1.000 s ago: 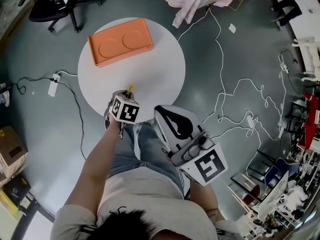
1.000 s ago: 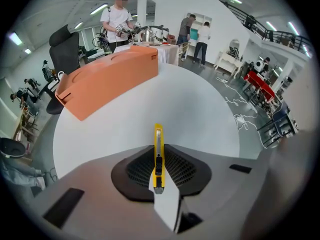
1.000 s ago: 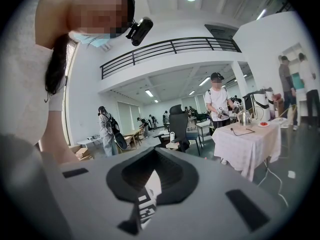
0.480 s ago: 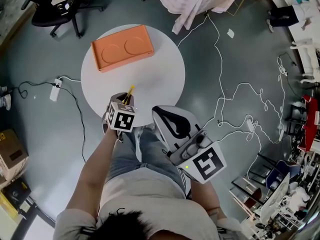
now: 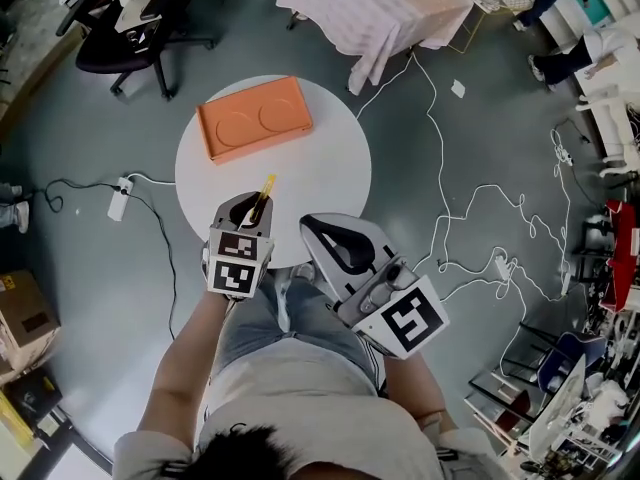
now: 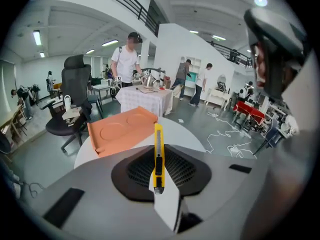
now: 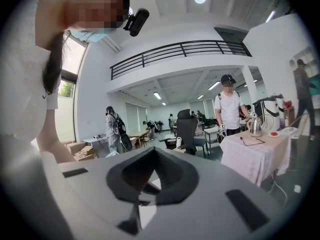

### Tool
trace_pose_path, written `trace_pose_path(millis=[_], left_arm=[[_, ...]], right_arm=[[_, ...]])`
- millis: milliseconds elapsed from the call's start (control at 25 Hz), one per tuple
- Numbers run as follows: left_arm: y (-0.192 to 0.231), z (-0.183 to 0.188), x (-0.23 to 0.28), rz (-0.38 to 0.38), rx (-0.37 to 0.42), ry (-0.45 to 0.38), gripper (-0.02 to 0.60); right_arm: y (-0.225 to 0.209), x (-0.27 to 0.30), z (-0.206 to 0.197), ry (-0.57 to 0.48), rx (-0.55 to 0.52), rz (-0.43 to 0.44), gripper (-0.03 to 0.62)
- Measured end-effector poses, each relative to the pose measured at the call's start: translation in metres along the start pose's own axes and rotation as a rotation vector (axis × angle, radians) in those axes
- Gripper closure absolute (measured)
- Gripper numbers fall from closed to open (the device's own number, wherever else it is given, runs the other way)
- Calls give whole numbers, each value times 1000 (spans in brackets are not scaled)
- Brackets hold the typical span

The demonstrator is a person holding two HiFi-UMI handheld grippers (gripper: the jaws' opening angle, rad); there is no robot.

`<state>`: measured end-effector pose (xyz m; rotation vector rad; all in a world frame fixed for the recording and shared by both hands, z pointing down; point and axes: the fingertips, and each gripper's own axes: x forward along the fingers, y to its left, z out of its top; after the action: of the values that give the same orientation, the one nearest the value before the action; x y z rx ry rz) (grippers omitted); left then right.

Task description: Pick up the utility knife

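Observation:
A yellow utility knife (image 5: 265, 190) sticks out of my left gripper (image 5: 247, 211), pointing toward the orange tray (image 5: 254, 118) on the round white table (image 5: 325, 158). In the left gripper view the knife (image 6: 158, 151) stands upright between the closed jaws of the left gripper (image 6: 160, 190), held by its lower end above the table's near edge. My right gripper (image 5: 338, 243) hovers beside the table's near right edge. Seen in its own view, the right gripper (image 7: 139, 204) has its jaws together and nothing between them.
A black office chair (image 5: 130, 28) stands far left of the table. A cloth-covered table (image 5: 370, 3) is beyond it. White cables (image 5: 470, 198) trail over the grey floor on the right, and a power strip (image 5: 118, 198) lies on the left. Several people (image 6: 127, 59) stand in the background.
The left gripper has kept its hold on the knife and tilted, so its marker cube now sits nearer the person. The right gripper has stayed about where it was.

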<state>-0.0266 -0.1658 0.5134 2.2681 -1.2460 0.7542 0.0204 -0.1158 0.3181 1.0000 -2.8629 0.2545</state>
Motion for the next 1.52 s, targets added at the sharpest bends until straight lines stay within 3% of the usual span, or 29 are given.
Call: trace_pose_path(millis=[440,840,1080,1520], left_arm=[[-13,79,-88,-64,-15,-316,515],[-20,129,-161,-118,-10,-563,515],[-28,146,-198,-144,40,-663,515],[-42,147,-220,-178,81,-739,515]], right_arm=[[16,11,15,-26,-50,44,586],[34,15,29,-46,-70,76,586],[41,12,43,-69,-89,89,586],[48,7,53,-94,-77,102,586]])
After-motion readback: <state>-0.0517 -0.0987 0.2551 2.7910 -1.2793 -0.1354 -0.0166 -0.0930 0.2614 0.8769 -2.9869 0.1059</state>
